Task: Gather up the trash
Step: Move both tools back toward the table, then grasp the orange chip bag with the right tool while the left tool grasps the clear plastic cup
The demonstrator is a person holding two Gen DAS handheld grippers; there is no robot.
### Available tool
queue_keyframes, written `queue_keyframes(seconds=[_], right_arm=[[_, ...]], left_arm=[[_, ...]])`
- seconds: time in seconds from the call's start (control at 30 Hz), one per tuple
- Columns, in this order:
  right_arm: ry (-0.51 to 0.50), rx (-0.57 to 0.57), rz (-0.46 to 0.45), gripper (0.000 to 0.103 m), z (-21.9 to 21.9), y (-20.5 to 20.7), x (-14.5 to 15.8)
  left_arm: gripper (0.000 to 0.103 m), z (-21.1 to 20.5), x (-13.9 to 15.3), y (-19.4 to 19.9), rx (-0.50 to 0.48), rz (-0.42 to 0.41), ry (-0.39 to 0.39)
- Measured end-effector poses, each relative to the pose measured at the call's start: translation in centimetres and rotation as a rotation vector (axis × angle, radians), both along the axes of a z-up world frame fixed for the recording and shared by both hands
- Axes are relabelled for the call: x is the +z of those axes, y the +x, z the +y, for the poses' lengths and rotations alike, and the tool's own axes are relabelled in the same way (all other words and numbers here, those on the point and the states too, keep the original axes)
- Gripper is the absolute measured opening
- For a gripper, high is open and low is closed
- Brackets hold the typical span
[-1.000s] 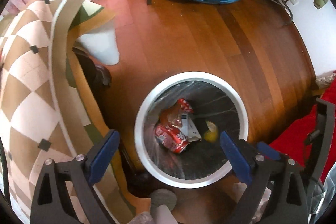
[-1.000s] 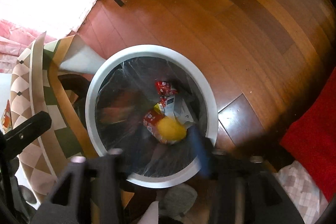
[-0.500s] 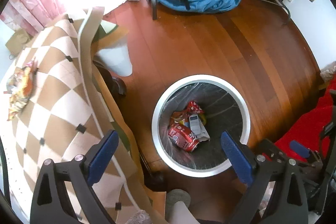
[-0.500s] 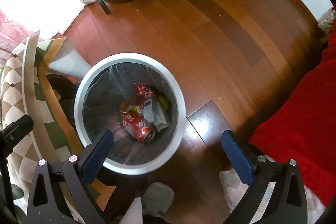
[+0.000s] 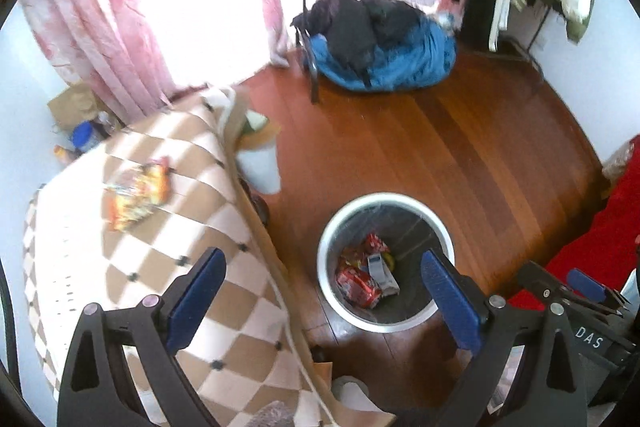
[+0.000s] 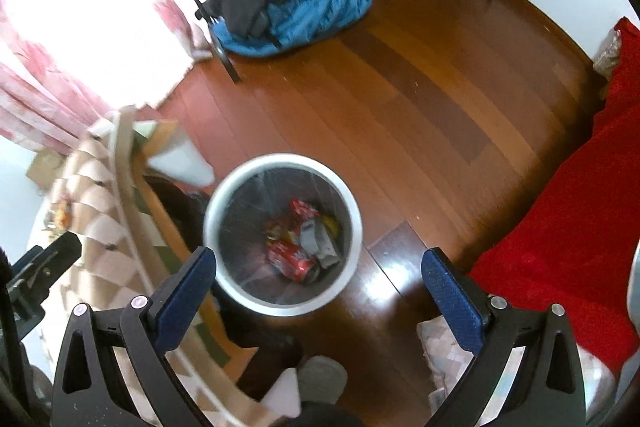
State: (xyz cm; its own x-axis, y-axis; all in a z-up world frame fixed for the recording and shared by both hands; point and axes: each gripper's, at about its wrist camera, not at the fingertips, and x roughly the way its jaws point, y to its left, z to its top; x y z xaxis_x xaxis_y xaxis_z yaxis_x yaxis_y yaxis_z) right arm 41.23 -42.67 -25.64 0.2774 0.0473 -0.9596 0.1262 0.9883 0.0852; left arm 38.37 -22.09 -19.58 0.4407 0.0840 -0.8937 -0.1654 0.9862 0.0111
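Observation:
A round white-rimmed trash bin (image 5: 326,235) with a clear liner stands on the wood floor; it also shows in the right wrist view (image 6: 218,195). Inside lie a red can (image 5: 358,285), wrappers and a yellow piece (image 6: 332,223). An orange snack bag (image 5: 136,193) lies on the checkered tablecloth (image 5: 132,267). My left gripper (image 5: 324,301) is open and empty, high above the bin and table edge. My right gripper (image 6: 320,297) is open and empty, high above the bin.
A blue and black pile of clothes (image 5: 380,55) lies by a black stand at the back. Pink curtains (image 5: 100,15) hang at the left. A red cloth (image 6: 580,227) lies at the right. A jar and paper bag (image 5: 80,115) sit behind the table.
Both grippers have risen and pulled back from the bin, so it looks smaller. The yellow piece left the right gripper and lies in the bin. The table with the snack bag came into view.

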Motion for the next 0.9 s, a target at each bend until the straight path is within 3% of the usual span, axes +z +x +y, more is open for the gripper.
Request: queue_keyframes(seconds=[0.23,0.43,0.57,0.7,0.9], right_arm=[[0.067,0.102,-0.069,0.103,6.0,-1.3,5.5],[0.149,0.253,-0.028,0.103,15.3,-1.3,5.7],[0.186,0.351,0.037,0.103,22.9,-0.4,3.0],[0.219,0.424,0.120,0.103,30.0,1.5,-1.7],[0.135,0.485,0.147,0.103,37.6,5.0,-7.9]], left_arm=[[0.100,7.5,4.1,-3.9,0.129,-0.070,0.030],[0.100,17.8,1.4,-7.9,0.318,-0.012,0.056],[0.100,24.4,-3.0,-10.2,0.449,0.069,0.067],[0.100,29.9,-7.4,-11.5,0.533,0.125,0.082],[0.100,35.2,-11.5,-11.4,0.573,0.191,0.121]])
